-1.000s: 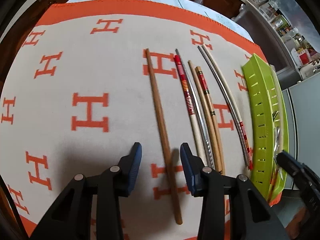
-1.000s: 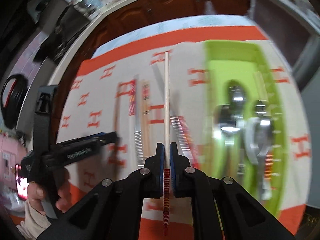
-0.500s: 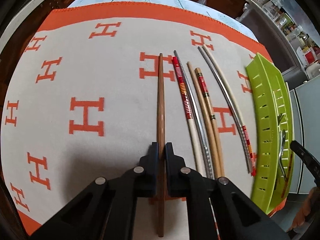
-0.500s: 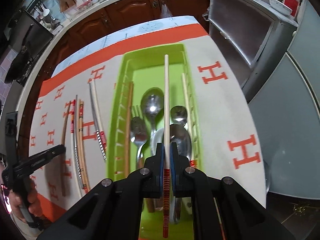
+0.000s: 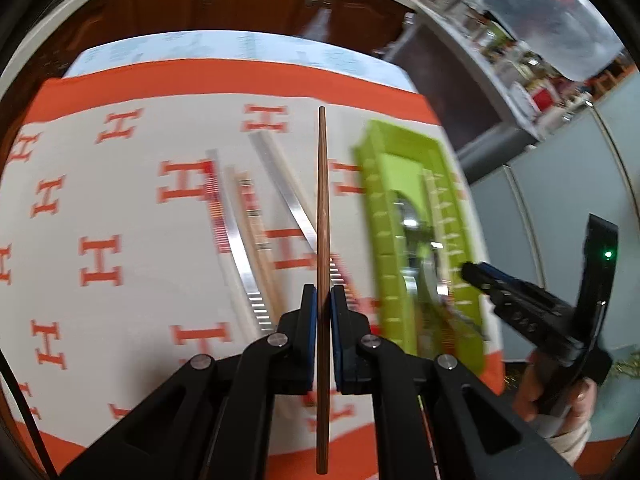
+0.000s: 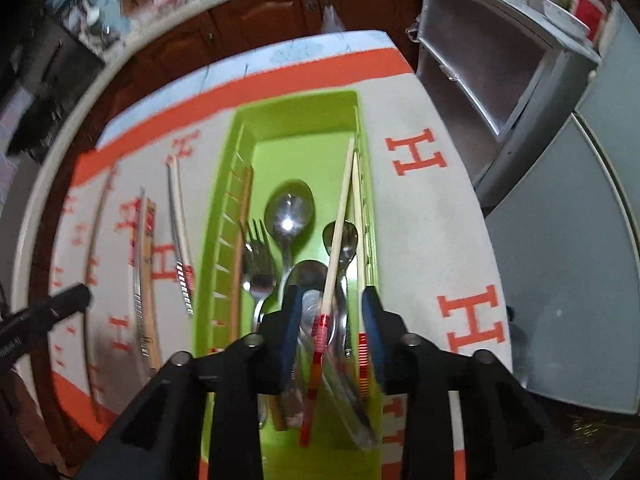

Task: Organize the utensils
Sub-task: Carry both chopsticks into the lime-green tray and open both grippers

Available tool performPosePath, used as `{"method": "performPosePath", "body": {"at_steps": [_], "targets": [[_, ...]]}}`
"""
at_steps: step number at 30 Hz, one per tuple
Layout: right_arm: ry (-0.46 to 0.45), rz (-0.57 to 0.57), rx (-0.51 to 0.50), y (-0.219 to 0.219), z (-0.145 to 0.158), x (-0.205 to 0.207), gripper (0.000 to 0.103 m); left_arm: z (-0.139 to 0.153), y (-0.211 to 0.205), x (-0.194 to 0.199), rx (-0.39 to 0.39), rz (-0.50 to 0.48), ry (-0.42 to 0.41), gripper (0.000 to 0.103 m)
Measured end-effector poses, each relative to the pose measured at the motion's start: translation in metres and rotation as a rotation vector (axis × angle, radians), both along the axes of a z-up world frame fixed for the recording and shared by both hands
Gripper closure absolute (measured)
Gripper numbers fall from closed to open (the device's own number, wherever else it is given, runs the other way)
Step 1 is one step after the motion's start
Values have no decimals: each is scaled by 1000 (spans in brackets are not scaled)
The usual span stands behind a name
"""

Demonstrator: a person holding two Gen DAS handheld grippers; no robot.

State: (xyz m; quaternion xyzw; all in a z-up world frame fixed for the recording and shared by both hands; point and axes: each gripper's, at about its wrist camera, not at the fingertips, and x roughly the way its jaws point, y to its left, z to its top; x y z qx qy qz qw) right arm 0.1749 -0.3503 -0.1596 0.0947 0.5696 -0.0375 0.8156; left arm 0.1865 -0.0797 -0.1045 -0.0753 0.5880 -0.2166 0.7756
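My right gripper (image 6: 330,312) has just been opening, dropping a chopstick (image 6: 338,232) into the tray (image 6: 296,114); left gripper (image 5: 323,306) clamps a brown chopstick (image 5: 322,208), several chopsticks (image 5: 240,236) left.

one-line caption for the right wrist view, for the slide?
Right gripper, jaws just opened, drops a pale red-banded chopstick into the green tray over spoons and a fork.

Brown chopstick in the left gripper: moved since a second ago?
Yes. The brown chopstick lay left of the striped ones; now it is clamped by the left gripper and nearer the green tray.
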Motion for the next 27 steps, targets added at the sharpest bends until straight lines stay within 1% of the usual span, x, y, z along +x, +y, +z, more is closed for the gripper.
{"method": "performPosePath", "body": {"at_steps": [2, 5, 9, 12, 14, 17, 19, 21, 23, 25, 27], "targets": [[-22, -13, 2, -1, 7, -6, 70, 4, -13, 0, -12, -26, 5, 99], [-54, -30, 22, -5, 17, -20, 70, 7, -43, 0, -38, -77, 22, 99], [-85, -66, 66, -11, 27, -39, 70, 1, -75, 2, -45, -109, 35, 99], [-98, -83, 86, -15, 30, -51, 70, -11, -91, 6, -24, -99, 58, 99], [-102, -84, 84, -15, 32, -58, 70, -21, -96, 10, -23, -88, 81, 99], [-108, -87, 80, -18, 35, -67, 70, -27, -100, 10, 2, -78, 76, 98], [-114, -88, 84, -21, 35, -70, 70, -27, -98, 5, 37, -73, 53, 88], [-120, -88, 89, -22, 36, -72, 70, -25, -96, 1, 52, -76, 28, 59], [-123, -85, 90, -21, 38, -75, 70, -19, -91, -7, 58, -75, -4, 47], [-124, -78, 90, -17, 39, -76, 70, -14, -83, -12, 65, -72, -27, 47], [-126, -67, 82, -14, 39, -76, 70, -10, -72, -16, 60, -70, -30, 47]]}}
